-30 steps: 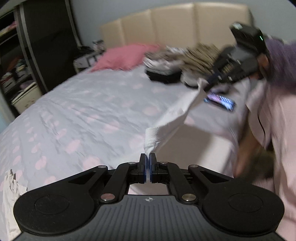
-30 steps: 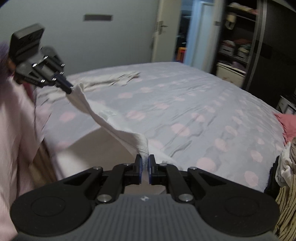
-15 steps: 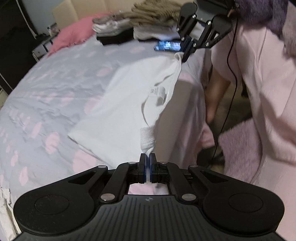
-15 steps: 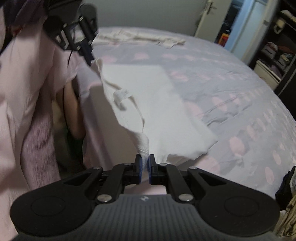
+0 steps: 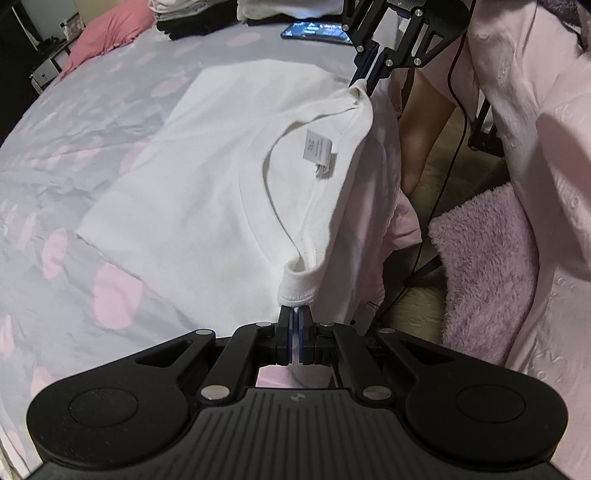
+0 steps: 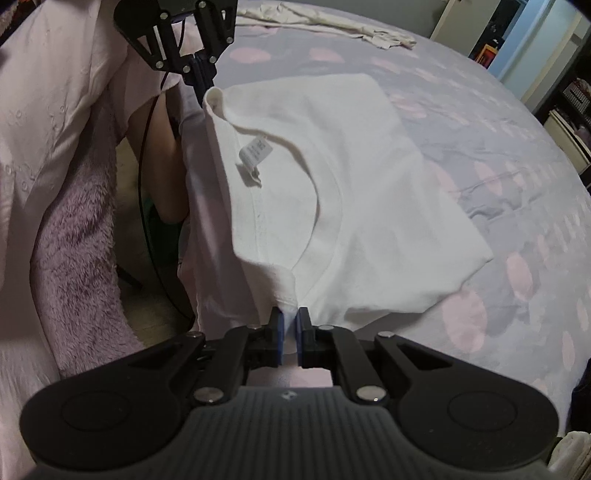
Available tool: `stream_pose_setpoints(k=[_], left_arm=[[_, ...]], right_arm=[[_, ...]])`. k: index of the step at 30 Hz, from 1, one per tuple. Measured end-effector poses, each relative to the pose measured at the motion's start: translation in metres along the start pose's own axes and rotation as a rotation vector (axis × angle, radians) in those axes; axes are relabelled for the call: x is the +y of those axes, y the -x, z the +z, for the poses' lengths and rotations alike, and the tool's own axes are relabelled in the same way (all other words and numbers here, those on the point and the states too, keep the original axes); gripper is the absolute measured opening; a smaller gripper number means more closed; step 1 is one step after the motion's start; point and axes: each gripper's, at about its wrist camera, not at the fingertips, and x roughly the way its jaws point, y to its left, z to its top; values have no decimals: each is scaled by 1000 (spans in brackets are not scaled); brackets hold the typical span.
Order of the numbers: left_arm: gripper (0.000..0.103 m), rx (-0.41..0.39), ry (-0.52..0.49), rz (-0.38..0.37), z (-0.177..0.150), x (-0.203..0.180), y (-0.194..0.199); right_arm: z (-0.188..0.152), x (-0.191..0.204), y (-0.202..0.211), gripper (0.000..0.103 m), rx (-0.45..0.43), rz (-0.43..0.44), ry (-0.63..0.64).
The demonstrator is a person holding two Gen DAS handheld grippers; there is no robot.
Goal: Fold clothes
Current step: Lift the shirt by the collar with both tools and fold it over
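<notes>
Very little can be read here. A small white care label [image 5: 318, 152] is sewn inside the back of the neckline of the white T-shirt [image 5: 207, 177]; in the left wrist view it bears a few lines of grey print running sideways, too small and blurred to make out. In the right wrist view the same label [image 6: 255, 152] hangs at a tilt from the collar seam, with faint characters on it that cannot be told apart as letters or numbers. A phone [image 5: 316, 32] lies on the bed [image 5: 74, 122] with its screen lit, but nothing on that screen is legible.
</notes>
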Motion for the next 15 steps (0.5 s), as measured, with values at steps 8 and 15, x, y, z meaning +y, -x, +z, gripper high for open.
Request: stream_pose_setpoints(k=[8, 15], left_arm=[[1, 19, -16, -2, -1, -1, -11], [2, 14, -8, -17, 0, -2, -2]], right_arm=[[1, 3, -5, 10, 13, 2, 38], [3, 13, 5, 25, 3, 15, 70]])
